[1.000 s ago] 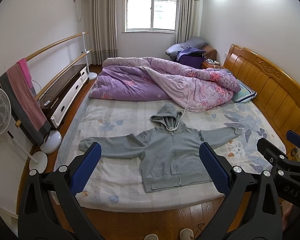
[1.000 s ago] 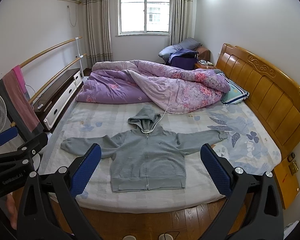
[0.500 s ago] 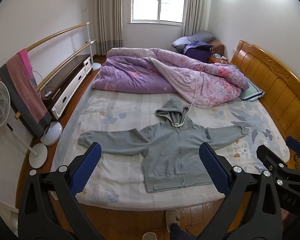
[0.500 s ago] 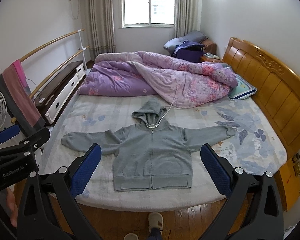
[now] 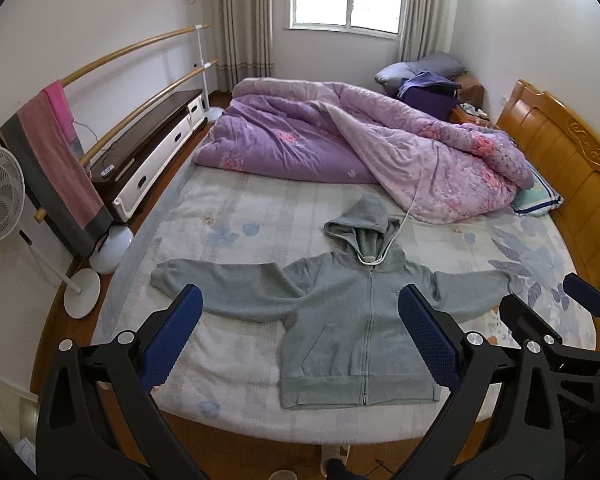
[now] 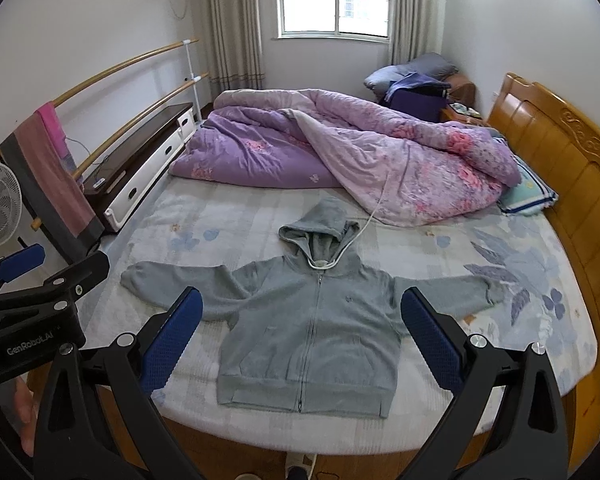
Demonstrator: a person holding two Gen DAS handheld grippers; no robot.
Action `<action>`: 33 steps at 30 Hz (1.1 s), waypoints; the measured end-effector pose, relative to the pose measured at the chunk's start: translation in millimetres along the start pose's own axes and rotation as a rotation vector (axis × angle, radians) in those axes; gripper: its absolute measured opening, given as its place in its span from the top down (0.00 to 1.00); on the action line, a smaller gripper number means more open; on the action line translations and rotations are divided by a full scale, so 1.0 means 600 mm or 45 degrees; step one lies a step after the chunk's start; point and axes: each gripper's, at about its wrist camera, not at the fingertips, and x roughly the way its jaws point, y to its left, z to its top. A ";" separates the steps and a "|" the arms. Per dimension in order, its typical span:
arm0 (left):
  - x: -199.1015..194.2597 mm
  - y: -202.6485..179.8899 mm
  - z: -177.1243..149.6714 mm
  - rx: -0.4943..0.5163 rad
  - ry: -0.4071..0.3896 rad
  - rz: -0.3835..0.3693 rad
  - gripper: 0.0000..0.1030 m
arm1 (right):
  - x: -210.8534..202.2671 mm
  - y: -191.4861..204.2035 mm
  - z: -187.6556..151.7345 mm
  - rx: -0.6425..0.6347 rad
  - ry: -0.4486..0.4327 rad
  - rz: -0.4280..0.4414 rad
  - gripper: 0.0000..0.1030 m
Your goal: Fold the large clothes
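A grey zip hoodie [image 5: 352, 320] lies flat and face up on the bed [image 5: 236, 220], sleeves spread left and right, hood pointing to the far side; it also shows in the right wrist view [image 6: 312, 328]. My left gripper [image 5: 298, 336] is open and empty, held above the bed's near edge, short of the hoodie. My right gripper [image 6: 300, 336] is open and empty at about the same distance. The right gripper's fingers [image 5: 540, 320] show at the right edge of the left wrist view, and the left gripper's fingers [image 6: 40, 276] show at the left edge of the right wrist view.
A crumpled purple quilt [image 5: 360, 148] fills the far half of the bed. A wooden headboard [image 5: 572, 168] stands on the right with a pillow [image 5: 536, 200] against it. A fan [image 5: 0, 196], a towel rail [image 5: 56, 160] and a low cabinet [image 5: 152, 148] line the left wall.
Both grippers have moved closer to the bed and hoodie, which now look larger and lower in view. Both stay open. The hoodie has not moved.
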 end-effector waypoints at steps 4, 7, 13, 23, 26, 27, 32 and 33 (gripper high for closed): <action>0.049 0.006 0.015 -0.021 0.056 0.020 0.05 | 0.045 0.002 0.011 -0.003 0.040 0.027 0.07; 0.084 0.020 0.023 -0.028 0.078 0.033 0.05 | 0.082 0.015 0.021 -0.015 0.068 0.038 0.07; 0.183 0.077 0.037 -0.063 0.157 0.004 0.05 | 0.168 0.059 0.036 -0.031 0.119 0.010 0.07; 0.406 0.218 0.032 -0.126 0.270 -0.082 0.05 | 0.345 0.149 0.023 0.028 0.214 -0.083 0.07; 0.477 0.267 0.014 -0.170 0.309 -0.101 0.05 | 0.407 0.175 0.006 0.033 0.259 -0.107 0.07; 0.500 0.281 0.007 -0.182 0.324 -0.098 0.05 | 0.423 0.183 0.003 0.032 0.271 -0.116 0.07; 0.621 0.399 -0.041 -0.274 0.416 0.028 0.05 | 0.526 0.199 -0.027 0.041 0.385 -0.137 0.07; 0.641 0.424 -0.051 -0.292 0.422 0.054 0.05 | 0.544 0.197 -0.036 0.046 0.400 -0.159 0.07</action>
